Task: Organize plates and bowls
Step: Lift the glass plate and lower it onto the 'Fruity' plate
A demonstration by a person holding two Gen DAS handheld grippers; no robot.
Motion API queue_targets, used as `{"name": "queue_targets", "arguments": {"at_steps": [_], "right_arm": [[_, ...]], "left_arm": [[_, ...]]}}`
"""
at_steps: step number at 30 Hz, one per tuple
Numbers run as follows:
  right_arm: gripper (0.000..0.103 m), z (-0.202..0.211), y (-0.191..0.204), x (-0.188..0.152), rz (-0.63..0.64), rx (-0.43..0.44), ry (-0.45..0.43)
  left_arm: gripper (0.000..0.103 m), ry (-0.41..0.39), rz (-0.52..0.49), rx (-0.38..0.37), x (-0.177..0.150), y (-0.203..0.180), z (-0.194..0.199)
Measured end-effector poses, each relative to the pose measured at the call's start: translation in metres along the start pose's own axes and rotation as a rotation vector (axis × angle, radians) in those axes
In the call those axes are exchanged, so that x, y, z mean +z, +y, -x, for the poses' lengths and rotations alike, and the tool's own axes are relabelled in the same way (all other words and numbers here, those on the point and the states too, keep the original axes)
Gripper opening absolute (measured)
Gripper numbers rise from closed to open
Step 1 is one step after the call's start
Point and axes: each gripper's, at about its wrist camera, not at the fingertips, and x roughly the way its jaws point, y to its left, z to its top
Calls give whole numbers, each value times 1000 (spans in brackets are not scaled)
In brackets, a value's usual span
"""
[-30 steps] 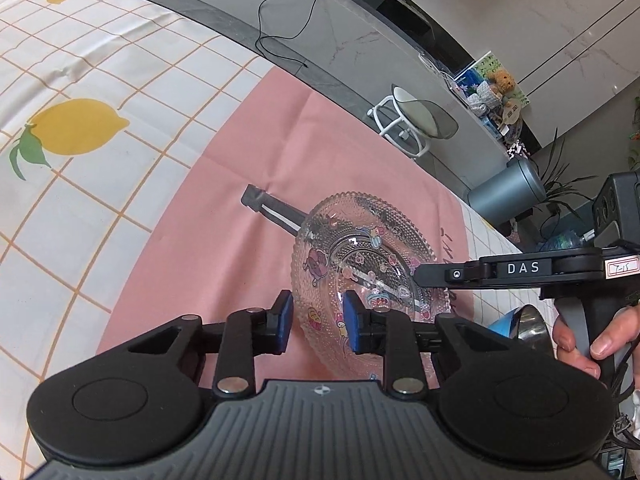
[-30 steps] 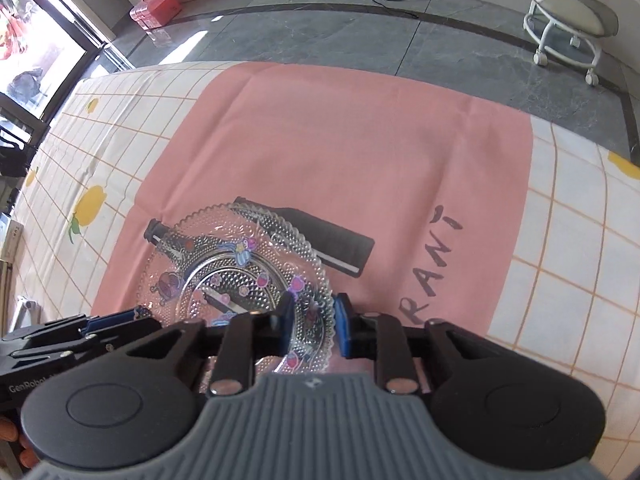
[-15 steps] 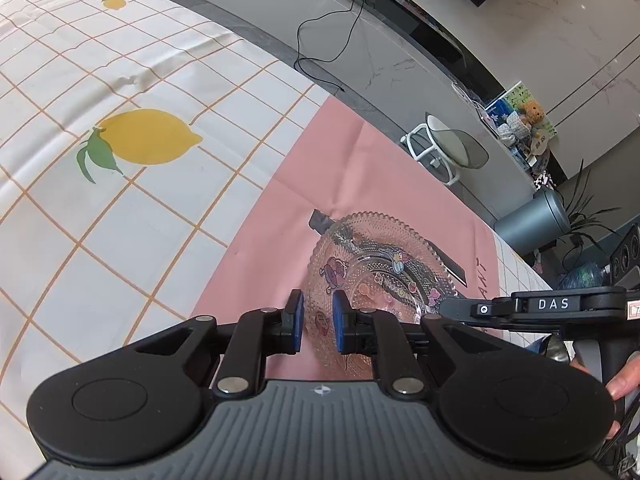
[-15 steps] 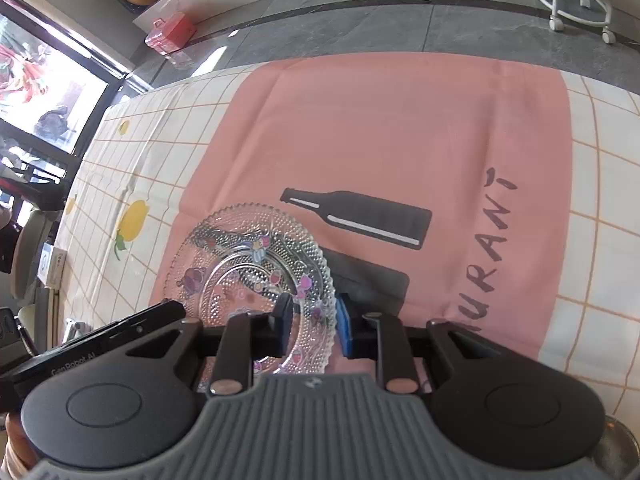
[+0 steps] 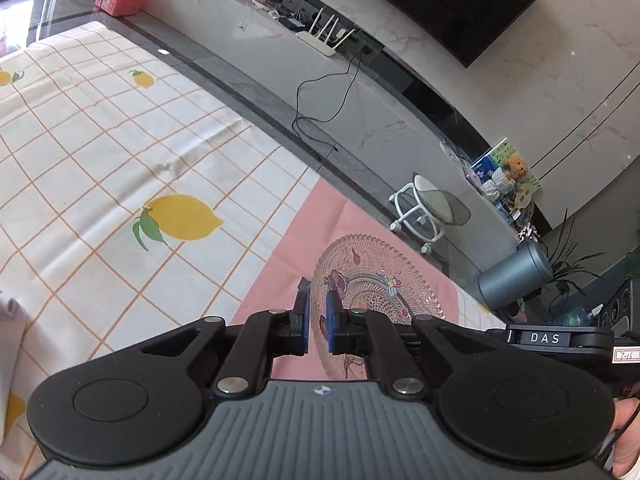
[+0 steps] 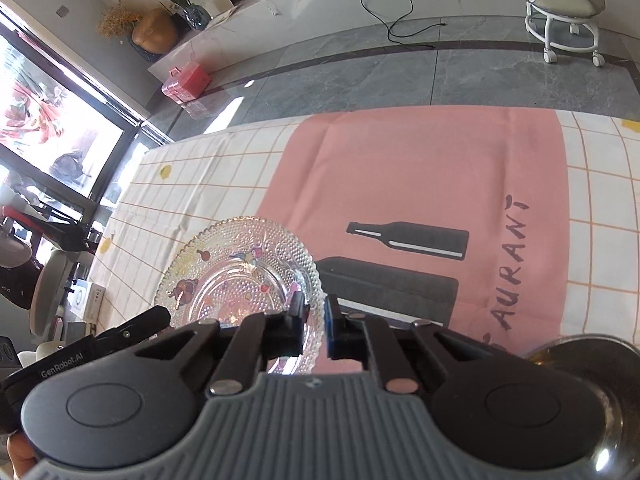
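A clear beaded glass plate [image 5: 380, 276] with small cartoon prints hangs above the pink mat [image 6: 420, 168], gripped from two sides. My left gripper [image 5: 316, 308] has its blue pads on the plate's near rim, and its jaws are closing on it. In the right wrist view the same plate [image 6: 236, 272] sits left of centre. My right gripper [image 6: 316, 312] pinches its right rim, its jaws also closing on the glass. Each gripper's body shows in the other's view: the right one [image 5: 556, 338], the left one [image 6: 120, 336].
A white cloth with an orange grid and lemons [image 5: 120, 152] covers the table around the mat. A metal bowl [image 6: 580, 356] stands at the lower right. Beyond the table edge are grey floor, a white stool [image 6: 564, 12] and a grey bin [image 5: 516, 276].
Both grippers narrowed onto the plate's rims and rose with it. The plate has come up off the mat, uncovering the printed bottle, and both views now take in more of the room.
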Motion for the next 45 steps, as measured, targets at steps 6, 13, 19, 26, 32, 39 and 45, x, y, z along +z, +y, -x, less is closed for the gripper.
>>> {"name": "queue_targets", "arguments": {"at_steps": [6,13,19,26,32,39,45], "right_arm": [[7,54,17,-24,-38,37,-71],[5,113,25,-81,-86,53,-135],[4,147,20,-151,-143,64,-168],[4,162,11,-228,-197,66,-182],[4,157,-3,-279,-275,65,-157],[4,132,-20,-314,-333,24,-123],[4,117,-25,-318,-323,-8,-116]], "left_arm": [[6,-29,2,-54,-7,-17,46],[6,1,-4,-88,-42,-27,91],[6,49,-12,-108,-85,-22,120],[7,110,-26,-97,-134,-9,138],[7,186,-17,-79,-173,9,132],[7,232,-24,-33,-198,25,116],[8,214,-85,5,-203,20,110]]}}
